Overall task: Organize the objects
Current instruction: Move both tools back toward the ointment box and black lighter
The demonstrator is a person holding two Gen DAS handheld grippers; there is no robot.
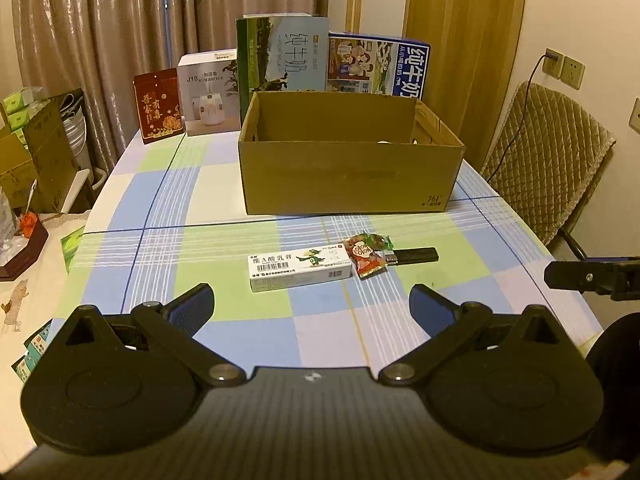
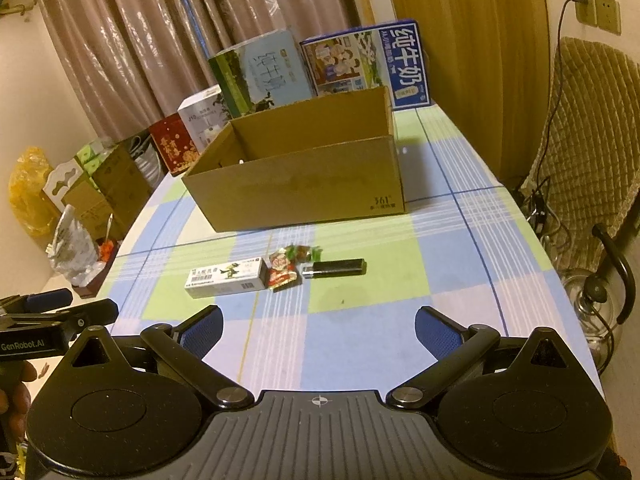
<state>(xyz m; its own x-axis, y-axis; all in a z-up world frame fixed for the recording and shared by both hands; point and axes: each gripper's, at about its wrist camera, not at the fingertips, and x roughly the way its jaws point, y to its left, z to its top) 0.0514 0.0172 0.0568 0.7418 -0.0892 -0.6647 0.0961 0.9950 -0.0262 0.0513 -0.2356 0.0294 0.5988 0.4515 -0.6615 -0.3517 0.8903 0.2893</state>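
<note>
An open brown cardboard box [image 1: 344, 176] [image 2: 296, 188] stands mid-table. In front of it lie a white ointment carton [image 1: 300, 269] [image 2: 226, 277], a red snack packet [image 1: 366, 261] [image 2: 283, 273] with a green-wrapped candy [image 1: 376, 241] [image 2: 304, 253] behind it, and a black lighter-like stick [image 1: 414, 256] [image 2: 334, 268]. My left gripper [image 1: 312, 304] hovers open just short of the carton, holding nothing. My right gripper [image 2: 318, 326] is open too, nearer than the row of items, empty. Each gripper shows at the other view's edge.
Milk cartons [image 1: 378, 64], a humidifier box [image 1: 206, 94] and a red box [image 1: 158, 106] line the checkered tablecloth's far edge. A padded chair [image 1: 548, 160] and a kettle [image 2: 596, 300] are to the right. Stacked boxes [image 1: 36, 152] sit off the left edge.
</note>
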